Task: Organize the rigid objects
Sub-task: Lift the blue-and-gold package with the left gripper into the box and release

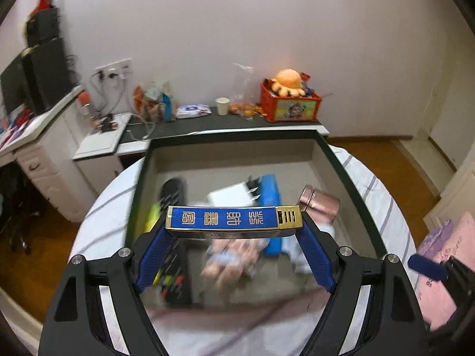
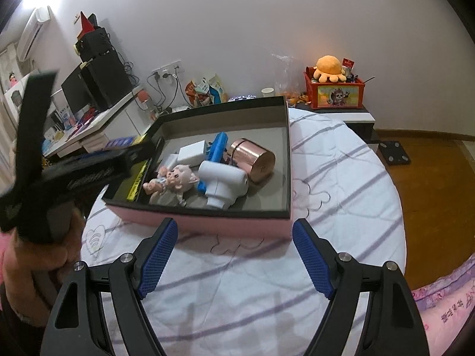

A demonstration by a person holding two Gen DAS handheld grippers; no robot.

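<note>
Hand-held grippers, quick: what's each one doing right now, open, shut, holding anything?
Left hand-held gripper: shut on the blue box, above the tray.
Right hand-held gripper: open, holding nothing.

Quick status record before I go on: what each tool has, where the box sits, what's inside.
left tool: shut on the blue-and-gold flat box, held above the tray
right tool: open, nothing held, over the bedspread in front of the tray
tray: pink-sided open box on the striped bedspread
contents: copper canister, white device, doll, blue item, white adapter
</note>
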